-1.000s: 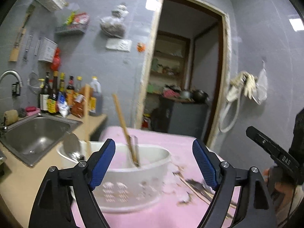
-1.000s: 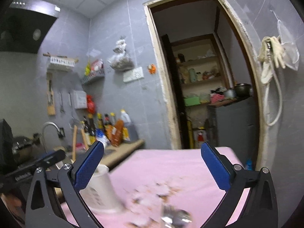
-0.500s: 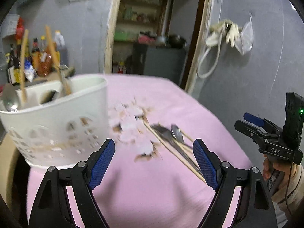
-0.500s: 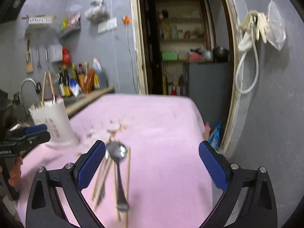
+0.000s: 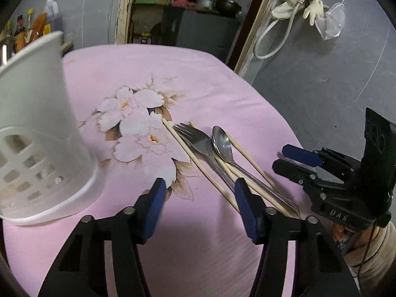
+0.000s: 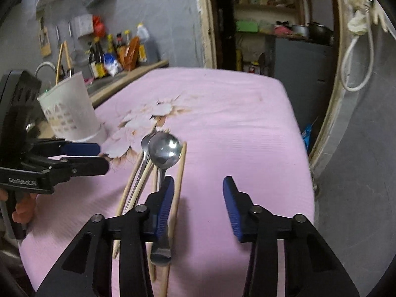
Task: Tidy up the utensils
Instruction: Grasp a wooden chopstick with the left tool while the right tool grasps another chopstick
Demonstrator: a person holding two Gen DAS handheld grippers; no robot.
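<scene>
A steel spoon (image 5: 222, 143) (image 6: 164, 152), a steel fork (image 5: 198, 141) (image 6: 144, 144) and several wooden chopsticks (image 5: 193, 159) (image 6: 179, 180) lie bunched on the pink floral cloth (image 5: 173, 79) (image 6: 222, 113). A white slotted utensil holder (image 5: 37, 123) (image 6: 70, 106) stands to the left. My left gripper (image 5: 198, 201) is open and empty, low over the cloth just short of the chopsticks. My right gripper (image 6: 196, 201) is open and empty, its left finger (image 6: 164, 203) over the spoon handle. Each gripper also shows in the other's view (image 6: 81, 156) (image 5: 297, 159).
A counter with a sink and sauce bottles (image 6: 116, 54) runs behind the holder. A doorway with shelves (image 6: 267, 24) is beyond the table. Gloves and a hose (image 5: 297, 7) hang on the grey wall right. The table's right edge (image 6: 304, 148) drops off.
Both grippers have tilted down and moved in low toward the utensil bunch. Both have narrowed but stay open. The holder has slid to the left edge of the left view.
</scene>
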